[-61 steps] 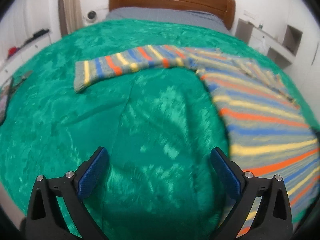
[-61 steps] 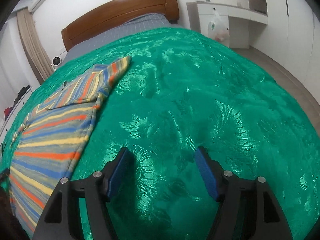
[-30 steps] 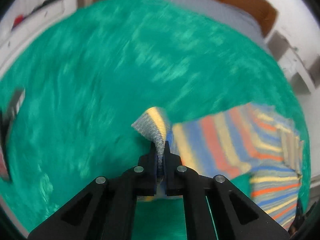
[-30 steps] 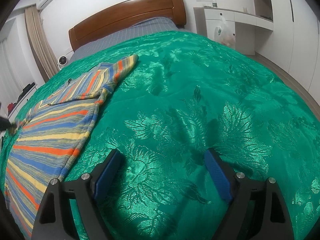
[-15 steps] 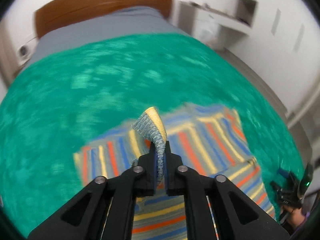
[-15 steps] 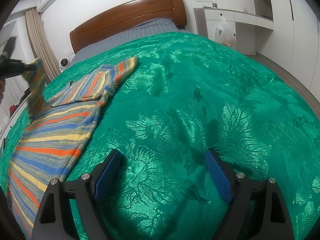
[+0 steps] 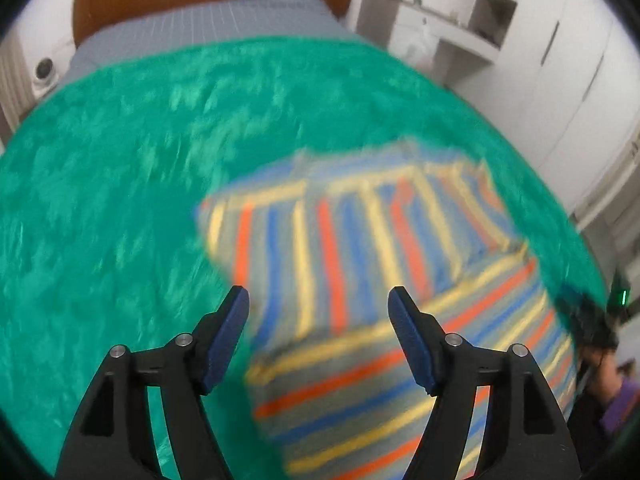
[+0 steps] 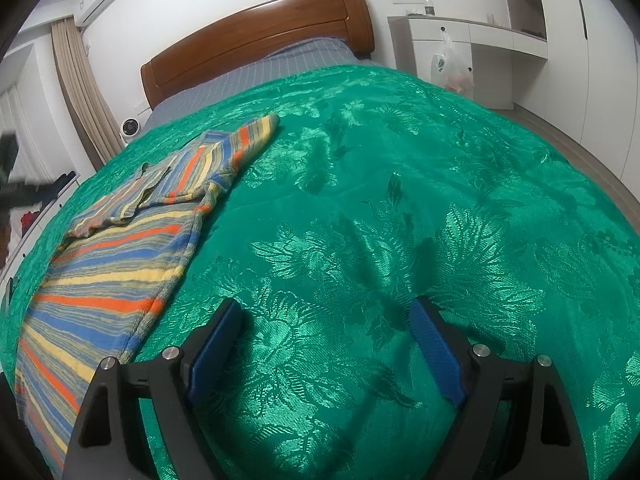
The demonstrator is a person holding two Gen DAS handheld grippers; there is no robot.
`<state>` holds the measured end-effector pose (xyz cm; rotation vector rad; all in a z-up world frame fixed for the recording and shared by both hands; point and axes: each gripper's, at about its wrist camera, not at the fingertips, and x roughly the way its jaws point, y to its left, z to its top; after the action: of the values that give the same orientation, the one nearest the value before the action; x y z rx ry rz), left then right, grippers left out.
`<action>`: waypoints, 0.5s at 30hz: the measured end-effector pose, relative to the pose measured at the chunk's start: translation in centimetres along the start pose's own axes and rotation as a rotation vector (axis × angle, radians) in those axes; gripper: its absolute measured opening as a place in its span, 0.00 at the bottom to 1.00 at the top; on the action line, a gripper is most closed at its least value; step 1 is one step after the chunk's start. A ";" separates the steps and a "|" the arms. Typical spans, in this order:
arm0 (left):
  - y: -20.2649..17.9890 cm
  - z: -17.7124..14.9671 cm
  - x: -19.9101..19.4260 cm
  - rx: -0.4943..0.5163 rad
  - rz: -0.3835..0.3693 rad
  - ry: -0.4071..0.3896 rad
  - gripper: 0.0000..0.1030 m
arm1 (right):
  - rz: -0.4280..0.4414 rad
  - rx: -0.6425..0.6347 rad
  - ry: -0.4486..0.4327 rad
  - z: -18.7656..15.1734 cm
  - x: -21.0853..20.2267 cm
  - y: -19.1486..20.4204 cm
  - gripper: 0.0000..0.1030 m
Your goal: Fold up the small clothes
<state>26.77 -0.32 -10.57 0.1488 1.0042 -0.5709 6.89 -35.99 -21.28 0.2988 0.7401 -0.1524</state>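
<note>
A small striped sweater (image 7: 360,280) in grey, blue, orange and yellow lies on the green bedspread (image 7: 120,200). One sleeve lies folded across its chest, blurred in the left wrist view. My left gripper (image 7: 318,304) hovers over that folded sleeve, its jaws opening and nothing pinched between the blue pads. In the right wrist view the sweater (image 8: 120,264) lies at the left with its other sleeve (image 8: 248,140) stretched toward the headboard. My right gripper (image 8: 324,320) stands open over bare bedspread (image 8: 400,200), to the right of the sweater.
A wooden headboard (image 8: 256,36) and grey sheet (image 8: 260,76) close the far end of the bed. White cabinets (image 8: 472,52) with a hanging plastic bag (image 8: 448,68) stand at the right. A small fan (image 8: 130,127) sits beside the curtain (image 8: 80,92).
My left gripper carried the sleeve cuff over the sweater's body, then let it go. The sleeve now lies folded on the chest. My right gripper has stayed where it was.
</note>
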 end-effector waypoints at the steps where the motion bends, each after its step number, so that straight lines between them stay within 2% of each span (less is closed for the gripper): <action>1: 0.2 -0.8 0.4 0.021 0.010 0.024 0.72 | 0.000 0.000 0.000 0.0 0.0 0.0 0.83; 2: 0.3 -1.5 1.2 0.047 0.027 0.044 0.72 | -0.001 -0.001 0.001 0.0 0.0 0.0 0.83; 3: 0.0 -2.5 2.2 0.097 0.076 0.061 0.72 | -0.003 -0.002 0.002 0.0 0.0 0.0 0.83; 5: -0.6 -3.3 3.6 0.138 0.157 0.047 0.69 | -0.007 -0.006 0.005 0.1 0.1 0.1 0.83; 6: -0.7 -3.4 4.5 0.119 0.197 0.019 0.62 | -0.008 -0.007 0.008 0.1 0.1 0.2 0.83; 8: -0.1 -3.4 4.8 0.052 0.188 -0.033 0.35 | -0.011 -0.016 0.028 0.4 0.1 0.3 0.83; 9: 0.4 -3.5 5.0 -0.003 0.191 -0.059 0.07 | -0.016 -0.023 0.050 0.7 0.1 0.5 0.83; 10: 1.3 -3.9 5.2 -0.087 0.175 -0.079 0.07 | -0.029 -0.032 0.084 1.3 0.0 0.8 0.83; 12: 2.4 -5.2 5.0 -0.152 0.154 -0.119 0.06 | -0.030 -0.054 0.129 3.1 -0.7 1.9 0.75; 15: 2.2 -6.5 5.2 -0.158 0.145 -0.140 0.05 | 0.089 -0.110 0.127 7.8 -1.4 5.8 0.73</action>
<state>25.14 1.96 -18.67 0.0404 0.8902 -0.3631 12.23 -32.95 -13.63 0.2372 0.8563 -0.0080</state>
